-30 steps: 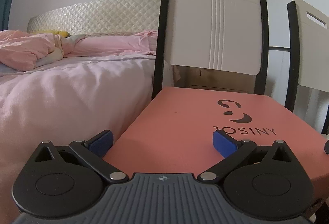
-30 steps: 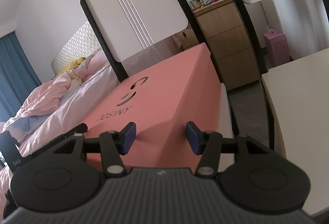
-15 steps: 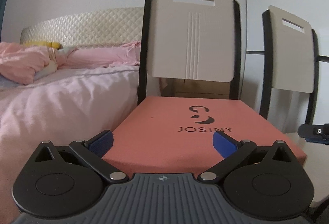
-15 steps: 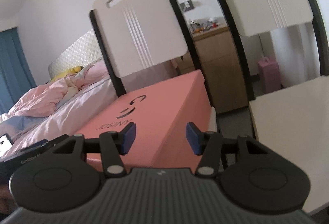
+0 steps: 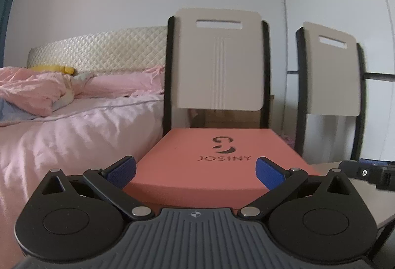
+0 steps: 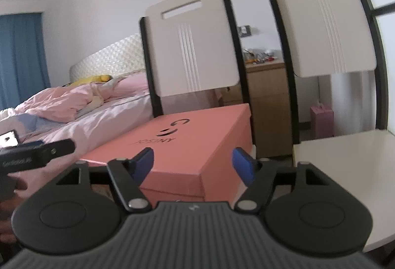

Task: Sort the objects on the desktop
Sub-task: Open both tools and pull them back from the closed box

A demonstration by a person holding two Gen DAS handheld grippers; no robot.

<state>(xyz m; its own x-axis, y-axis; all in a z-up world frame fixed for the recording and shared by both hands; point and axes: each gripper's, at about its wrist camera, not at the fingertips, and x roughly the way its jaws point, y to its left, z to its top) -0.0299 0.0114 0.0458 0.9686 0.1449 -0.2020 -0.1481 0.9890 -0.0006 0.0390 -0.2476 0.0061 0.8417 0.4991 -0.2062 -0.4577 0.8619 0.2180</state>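
Here, in the left wrist view, the left gripper (image 5: 195, 171) is held w/ jaws spread, empty, facing the closed pink JOSINY box (image 5: 222, 160) on a chair seat. Right wrist view: right gripper (image 6: 193, 165) likewise spread, empty, before the box's corner. Step undetermined: either pre-grasp or post-placement.
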